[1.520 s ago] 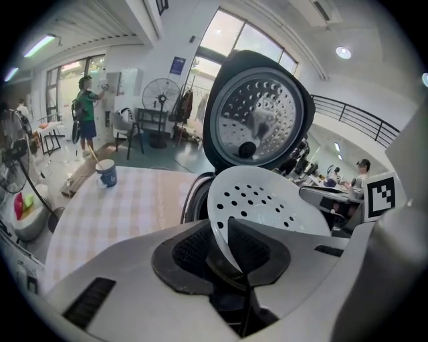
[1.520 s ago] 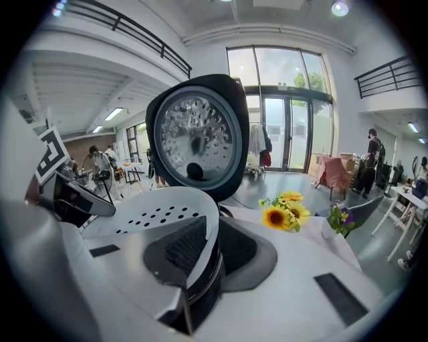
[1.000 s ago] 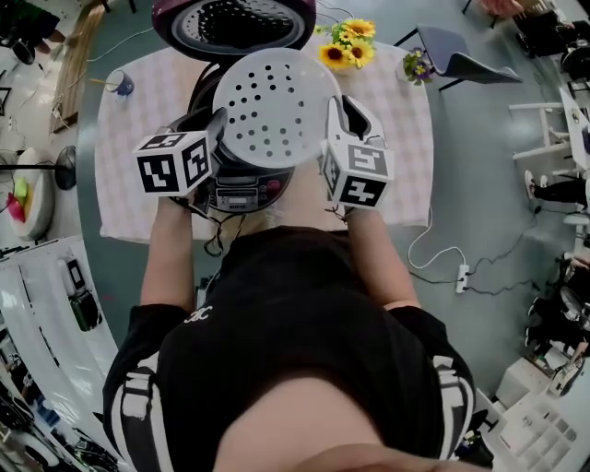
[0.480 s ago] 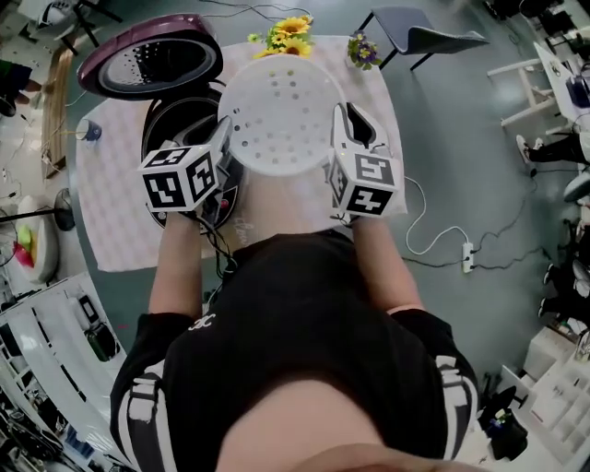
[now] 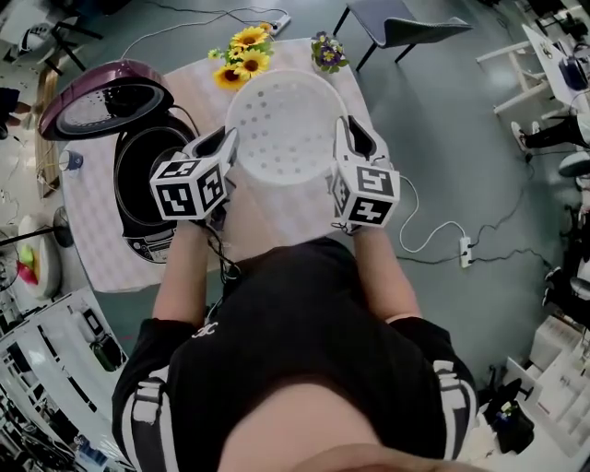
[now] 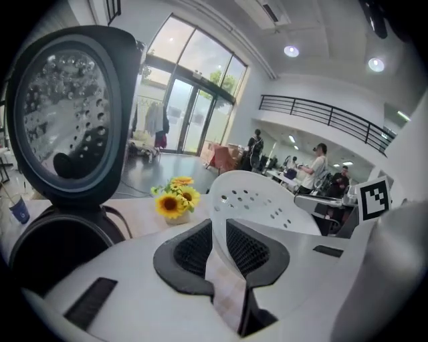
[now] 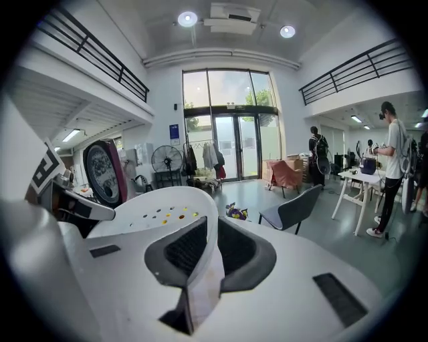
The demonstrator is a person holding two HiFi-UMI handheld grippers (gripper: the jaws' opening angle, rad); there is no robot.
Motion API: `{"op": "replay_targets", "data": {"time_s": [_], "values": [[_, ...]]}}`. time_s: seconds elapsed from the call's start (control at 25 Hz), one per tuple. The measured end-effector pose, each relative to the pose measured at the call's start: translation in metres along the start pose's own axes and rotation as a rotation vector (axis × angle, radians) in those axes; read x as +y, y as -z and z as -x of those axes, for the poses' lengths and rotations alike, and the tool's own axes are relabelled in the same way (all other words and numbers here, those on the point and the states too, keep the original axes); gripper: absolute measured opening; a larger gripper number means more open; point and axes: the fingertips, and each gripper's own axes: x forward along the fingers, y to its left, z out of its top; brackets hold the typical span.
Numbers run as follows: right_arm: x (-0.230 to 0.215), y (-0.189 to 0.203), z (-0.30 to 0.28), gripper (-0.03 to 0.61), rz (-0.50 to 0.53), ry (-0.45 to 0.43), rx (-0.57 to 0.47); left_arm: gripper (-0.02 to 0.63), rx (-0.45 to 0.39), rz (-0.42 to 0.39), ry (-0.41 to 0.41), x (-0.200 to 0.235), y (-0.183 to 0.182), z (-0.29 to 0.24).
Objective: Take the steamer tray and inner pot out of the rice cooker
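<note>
Both grippers hold the tray (image 5: 281, 129) by its rim, one on each side. The left gripper (image 5: 227, 147) is almost closed, its ribbed pads pinching the thin white rim at the tray's left edge. The left gripper view shows the rim wedged between the pads, with the holed tray (image 6: 264, 204) spreading away beyond them. The right gripper (image 5: 343, 138) is just as narrow and clamps the opposite edge. In the right gripper view the rim runs straight through the jaws and the tray (image 7: 157, 214) lies to their left.

The tray is held over the bare right half of the table (image 5: 277, 217), just right of the cooker (image 5: 147, 230) and apart from it. The cooker stands on the table's left half with its lid (image 5: 97, 101) thrown back. Its well is dark, and the pot (image 5: 152, 171) seems to sit inside it, though the head view is too dim there to be sure.

Sunflowers (image 5: 241, 55) stand at the far edge just past the tray, with purple flowers (image 5: 325, 51) beside them. A cup (image 5: 72, 159) sits at the table's left edge, and a chair (image 5: 406, 23) stands on the floor beyond the table
</note>
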Motion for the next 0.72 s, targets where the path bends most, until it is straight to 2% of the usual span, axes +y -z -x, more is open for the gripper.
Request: {"op": "replay_targets", "data": {"time_s": [0.28, 0.4, 0.72], "values": [[-0.044, 0.022, -0.034, 0.049, -0.008, -0.033, 0.052, 0.065, 0.012, 0.026, -0.006, -0.014, 0.006, -0.05], [-0.054, 0.034, -0.051, 0.049, -0.019, -0.062, 0.084, 0.063, 0.032, 0.045, -0.031, -0.011, 0.015, -0.071], [-0.07, 0.077, -0.103, 0.033, -0.017, -0.134, 0.18, 0.048, 0.024, 0.043, -0.12, 0.013, 0.036, -0.121]]}}
